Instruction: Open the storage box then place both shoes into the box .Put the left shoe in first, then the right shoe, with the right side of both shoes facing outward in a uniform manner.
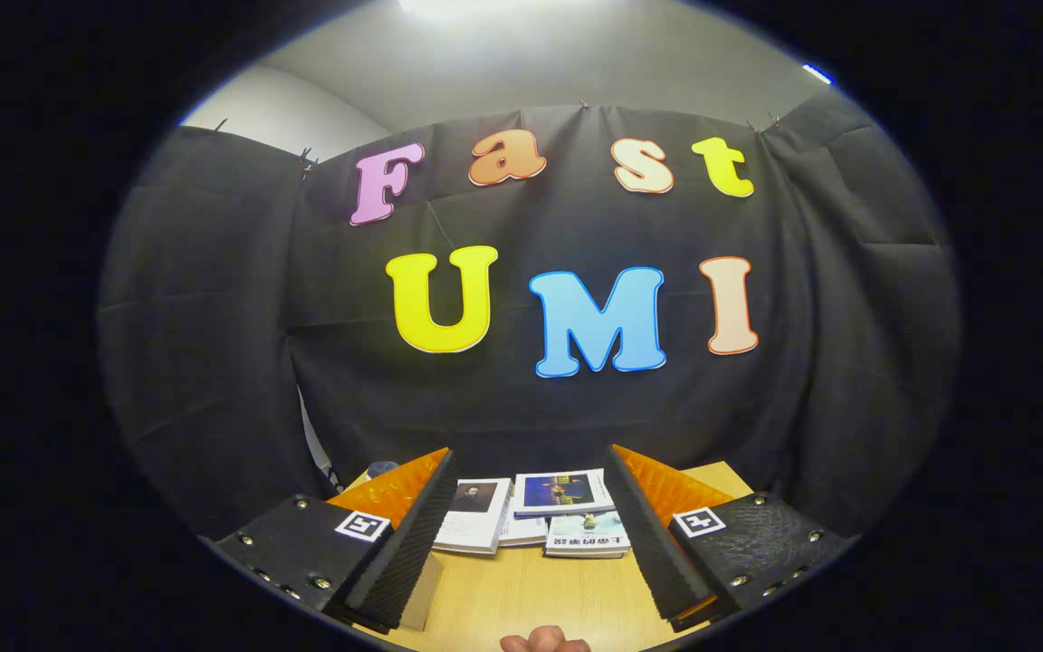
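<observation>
claw [531, 489]: fingers spread wide, holding nothing, raised over the bench [521, 598] | beyond them: books [540, 516] lying flat | storage box, shoes: whereabouts cannot be told | handling (judged): shoes likely light and pliant, best pinched at the heel collar

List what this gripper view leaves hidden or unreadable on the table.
- Books: lower edges and stack order partly hidden behind the open gripper's fingers.
- Blue object beyond the left finger: mostly hidden by it, so it cannot be identified.
- Hand: cut off by the view's edge.
- Table: its sides hidden by the fingers.
</observation>
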`<move>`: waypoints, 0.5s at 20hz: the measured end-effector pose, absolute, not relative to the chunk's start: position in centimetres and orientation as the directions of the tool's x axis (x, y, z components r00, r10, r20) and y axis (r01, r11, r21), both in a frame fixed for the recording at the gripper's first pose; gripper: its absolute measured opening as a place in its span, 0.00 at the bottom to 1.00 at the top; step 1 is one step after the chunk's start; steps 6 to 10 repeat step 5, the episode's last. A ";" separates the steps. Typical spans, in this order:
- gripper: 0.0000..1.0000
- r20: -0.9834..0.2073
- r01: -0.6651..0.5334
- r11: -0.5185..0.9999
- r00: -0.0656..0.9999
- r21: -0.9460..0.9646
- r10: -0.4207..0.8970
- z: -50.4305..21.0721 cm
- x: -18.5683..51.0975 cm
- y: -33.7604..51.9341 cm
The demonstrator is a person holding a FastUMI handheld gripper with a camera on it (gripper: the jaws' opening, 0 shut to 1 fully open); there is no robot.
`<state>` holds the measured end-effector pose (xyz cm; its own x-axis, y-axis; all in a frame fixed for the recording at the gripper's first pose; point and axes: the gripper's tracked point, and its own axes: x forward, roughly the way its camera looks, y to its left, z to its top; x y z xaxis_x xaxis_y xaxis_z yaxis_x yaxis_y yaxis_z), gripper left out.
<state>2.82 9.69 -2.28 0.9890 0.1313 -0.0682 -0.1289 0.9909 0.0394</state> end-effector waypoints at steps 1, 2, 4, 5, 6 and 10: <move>0.98 -0.062 -0.120 0.992 0.991 0.037 0.122 -2.0 2.5 9.5; 0.98 -0.057 -0.112 0.993 0.992 0.036 0.114 -2.0 2.3 9.1; 0.98 -0.061 -0.116 0.992 0.991 0.042 0.119 -1.8 2.1 9.1; 0.98 -0.064 -0.123 0.991 0.990 0.044 0.126 -1.8 1.9 9.1; 0.98 -0.064 -0.123 0.991 0.990 0.044 0.126 -1.8 1.9 9.1; 0.98 -0.064 -0.123 0.991 0.990 0.044 0.126 -1.8 1.9 9.1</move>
